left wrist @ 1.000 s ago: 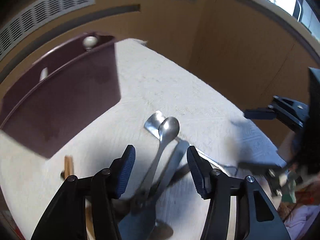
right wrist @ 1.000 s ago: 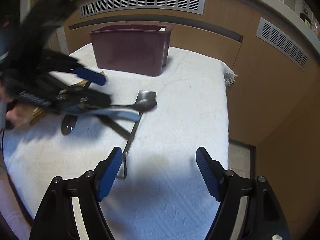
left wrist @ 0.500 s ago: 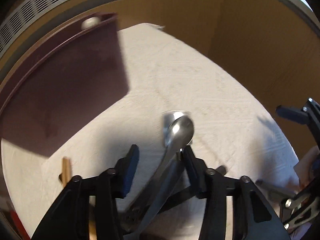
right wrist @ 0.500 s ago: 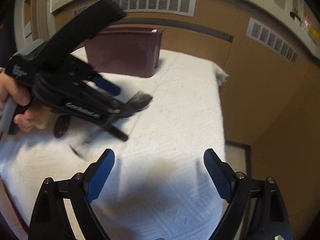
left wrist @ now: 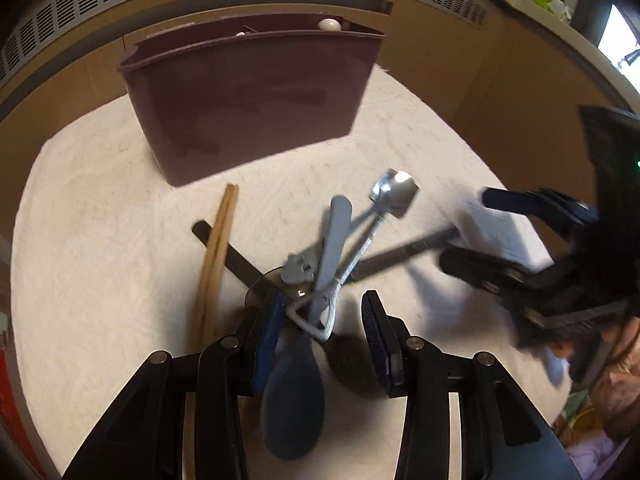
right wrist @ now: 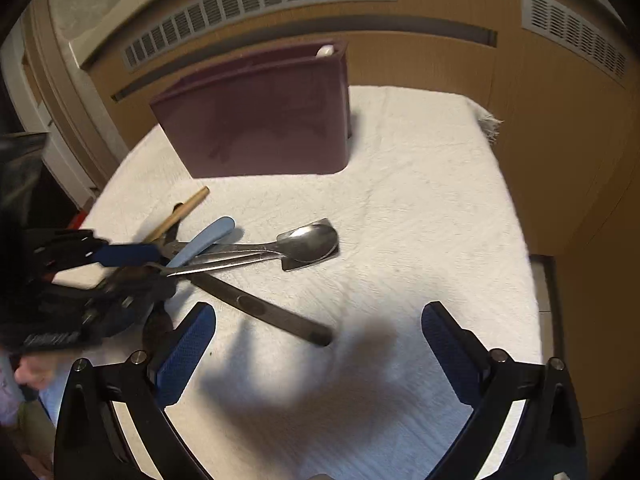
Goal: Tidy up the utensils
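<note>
A heap of utensils lies on the white cloth: two metal spoons (left wrist: 394,188) (right wrist: 308,238), a light blue plastic spoon (left wrist: 338,224) (right wrist: 212,232), wooden chopsticks (left wrist: 216,252) (right wrist: 188,208) and a dark-handled knife (right wrist: 272,312). A maroon holder (left wrist: 248,92) (right wrist: 260,120) stands behind them. My left gripper (left wrist: 323,330) (right wrist: 152,268) hangs over the heap with the metal handle ends between its fingers. Its left pad (left wrist: 272,328) touches them; the right pad stands clear. My right gripper (right wrist: 318,312) (left wrist: 488,232) is wide open above the cloth by the knife handle, holding nothing.
The cloth (right wrist: 420,208) covers a small table whose edges drop off at the right and front. Wooden panels with vent grilles (right wrist: 260,12) rise behind. A white knob (left wrist: 329,23) shows inside the holder. A hand (right wrist: 32,372) grips the left tool.
The left jaws have narrowed around the spoon handles, and that gripper has swung to face the holder. The right jaws have widened and that gripper has shifted toward the heap.
</note>
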The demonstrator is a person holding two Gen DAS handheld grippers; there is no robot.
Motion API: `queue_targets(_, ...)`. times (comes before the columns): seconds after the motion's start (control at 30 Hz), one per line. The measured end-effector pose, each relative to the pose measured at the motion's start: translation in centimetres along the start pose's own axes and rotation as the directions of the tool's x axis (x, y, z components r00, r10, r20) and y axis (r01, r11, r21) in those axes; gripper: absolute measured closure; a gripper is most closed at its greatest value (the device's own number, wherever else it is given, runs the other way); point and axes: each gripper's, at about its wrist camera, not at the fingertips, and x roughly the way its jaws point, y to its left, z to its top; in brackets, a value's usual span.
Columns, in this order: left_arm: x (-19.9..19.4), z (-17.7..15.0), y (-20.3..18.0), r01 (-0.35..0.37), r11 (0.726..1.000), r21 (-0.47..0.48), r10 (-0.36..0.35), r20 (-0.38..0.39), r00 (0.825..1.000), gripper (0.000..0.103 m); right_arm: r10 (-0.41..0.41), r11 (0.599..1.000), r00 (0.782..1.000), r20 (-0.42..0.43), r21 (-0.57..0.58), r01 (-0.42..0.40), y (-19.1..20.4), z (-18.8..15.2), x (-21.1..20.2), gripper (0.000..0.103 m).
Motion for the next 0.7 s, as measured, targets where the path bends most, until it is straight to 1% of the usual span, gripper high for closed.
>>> queue_targets(0.07,-0.4,-0.6,-0.2,0.012,1.000,-0.002,-0.012,0.000,1.000,0.061,0.016,1.000,1.000,-0.024,0.005,-0.015,0.7,0.4,0.7,0.019)
queue_targets(0.1,-0.5,-0.9,-0.3,0.004,1.000,0.003,-0.004,0.006,1.000,0.061,0.036,0.999,0.999,-0.028,0.009,-0.036,1.1,0.7,1.0,0.019)
queue_targets(0.17,-0.8,-1.3,-0.2,-0.031,0.999,0.016,0.030,0.014,0.999,0.061,0.047,0.999,0.999,-0.020,0.003,-0.047,1.7,0.7,0.8,0.019)
queue_targets(0.2,-0.8,-1.5,0.0,-0.045,0.999,0.022,0.045,0.014,0.999,0.061,0.041,0.999,0.999,-0.014,-0.015,-0.041,2.0,0.7,0.7,0.019)
queue_targets(0.3,-1.5,-2.4,1.5,-0.046,0.999,0.012,0.046,0.013,0.999,0.061,-0.014,0.997,1.000,0.006,-0.079,0.014,2.8,0.3,0.1,0.019)
queue_targets(0.33,-1.8,-2.7,2.0,-0.037,0.999,0.006,0.037,0.019,0.999,0.063,-0.035,0.994,0.999,0.018,-0.100,0.036,2.9,0.1,-0.3,0.018)
queue_targets(0.37,-1.9,-2.7,2.3,-0.043,0.999,0.001,0.043,0.030,0.999,0.068,-0.051,0.991,0.998,0.035,-0.126,0.055,3.1,-0.1,-0.6,0.018)
queue_targets(0.4,-2.2,-2.8,2.7,-0.064,0.998,-0.002,0.064,0.044,0.997,0.078,-0.058,0.986,0.997,0.050,-0.154,0.065,3.2,-0.3,-1.0,0.018)
queue_targets(0.43,-2.3,-2.8,3.1,-0.078,0.997,-0.005,0.078,0.051,0.996,0.081,-0.056,0.982,0.997,0.055,-0.176,0.065,3.3,-0.4,-1.3,0.017)
queue_targets(0.47,-2.8,-2.9,3.8,-0.094,0.995,-0.016,0.094,0.058,0.994,0.083,-0.046,0.977,0.997,0.058,-0.207,0.058,3.4,-0.6,-1.6,0.014)
queue_targets(0.57,-2.9,-2.8,5.6,-0.149,0.986,-0.073,0.155,0.072,0.985,0.083,-0.003,0.955,0.998,0.069,-0.295,0.024,4.0,-1.2,-2.3,0.013)
queue_targets(0.63,-3.2,-2.9,6.7,-0.164,0.980,-0.111,0.172,0.067,0.983,0.083,0.027,0.939,0.997,0.069,-0.343,-0.001,4.6,-1.3,-2.5,0.013)
queue_targets(0.67,-3.5,-3.0,7.1,-0.159,0.978,-0.132,0.170,0.073,0.983,0.083,0.047,0.933,0.997,0.059,-0.359,-0.023,5.2,-1.1,-2.2,0.014)
queue_targets(0.7,-3.8,-3.1,7.5,-0.153,0.977,-0.150,0.166,0.077,0.983,0.082,0.071,0.928,0.996,0.046,-0.368,-0.049,5.7,-0.8,-2.1,0.017)
